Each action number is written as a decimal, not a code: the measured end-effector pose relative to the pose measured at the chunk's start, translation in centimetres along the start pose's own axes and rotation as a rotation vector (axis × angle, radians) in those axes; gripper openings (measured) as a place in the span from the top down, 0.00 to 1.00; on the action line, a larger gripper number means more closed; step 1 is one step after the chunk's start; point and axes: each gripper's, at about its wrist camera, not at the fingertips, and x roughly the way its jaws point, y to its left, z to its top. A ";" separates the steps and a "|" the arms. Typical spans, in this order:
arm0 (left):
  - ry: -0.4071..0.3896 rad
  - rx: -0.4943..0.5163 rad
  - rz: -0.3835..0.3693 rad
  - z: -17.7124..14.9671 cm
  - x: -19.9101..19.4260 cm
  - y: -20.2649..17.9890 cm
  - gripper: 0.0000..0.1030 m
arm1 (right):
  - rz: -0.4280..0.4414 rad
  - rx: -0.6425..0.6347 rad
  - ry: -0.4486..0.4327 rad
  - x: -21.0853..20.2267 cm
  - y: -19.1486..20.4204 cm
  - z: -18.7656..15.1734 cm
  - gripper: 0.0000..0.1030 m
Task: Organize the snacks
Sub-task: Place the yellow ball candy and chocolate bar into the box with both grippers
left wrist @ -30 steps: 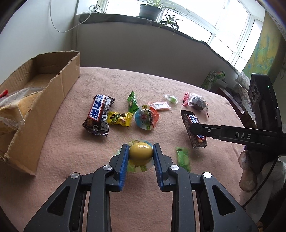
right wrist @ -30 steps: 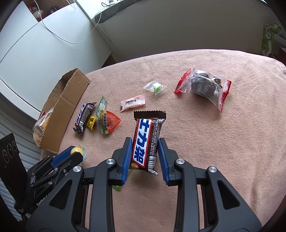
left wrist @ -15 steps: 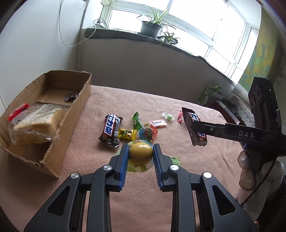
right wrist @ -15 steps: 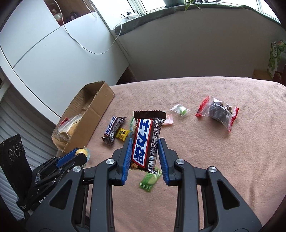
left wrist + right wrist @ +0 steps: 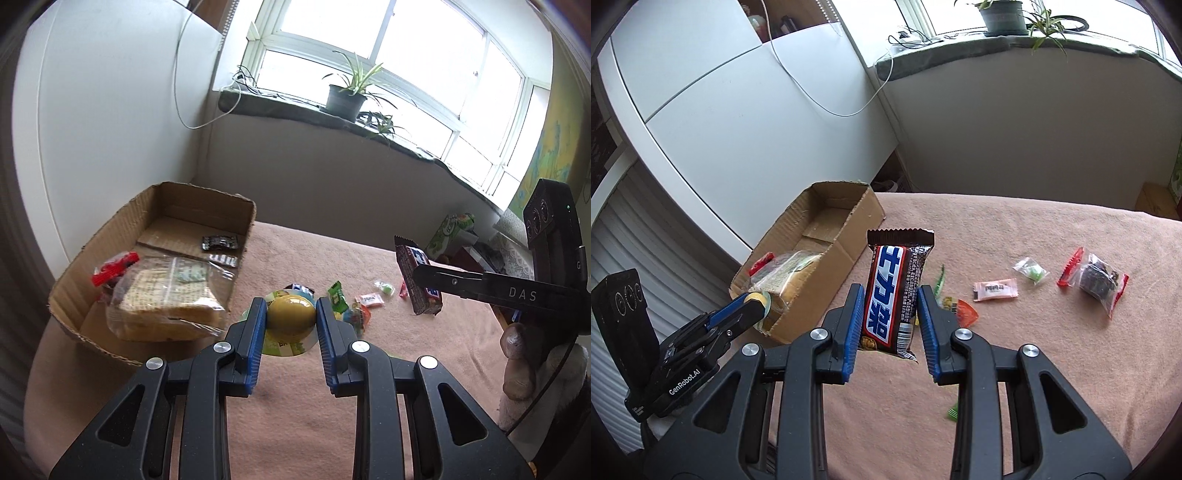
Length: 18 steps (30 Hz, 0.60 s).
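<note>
Both grippers loaded, held above the table, box at left of frame.

My left gripper (image 5: 291, 318) clamps the yellow jelly cup (image 5: 291, 316), light, slick, rigid; my right gripper (image 5: 891, 313) pinches the chocolate bar (image 5: 894, 291) mid-wrapper, crinkly, light; cardboard box (image 5: 242, 236).

Bright daylight from window (image 5: 388, 70), panes blown out; soft shadows; strong fisheye bending, dark vignetted corners.

Each hand-held gripper (image 5: 291, 320) — black frame w/ silver screws, blue ribbed pads (image 5: 854, 325) — white "DAS"/"GenRobot.AI" lettering.
</note>
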 end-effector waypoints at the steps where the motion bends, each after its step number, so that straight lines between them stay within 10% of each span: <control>1: -0.004 -0.007 0.006 0.2 -0.1 0.5 0.75 | 0.004 -0.008 0.001 0.3 0.5 0.2 0.70; 18: -0.083 -0.094 0.118 2.5 -2.2 9.8 0.75 | 0.052 -0.120 0.049 7.3 8.5 4.1 0.70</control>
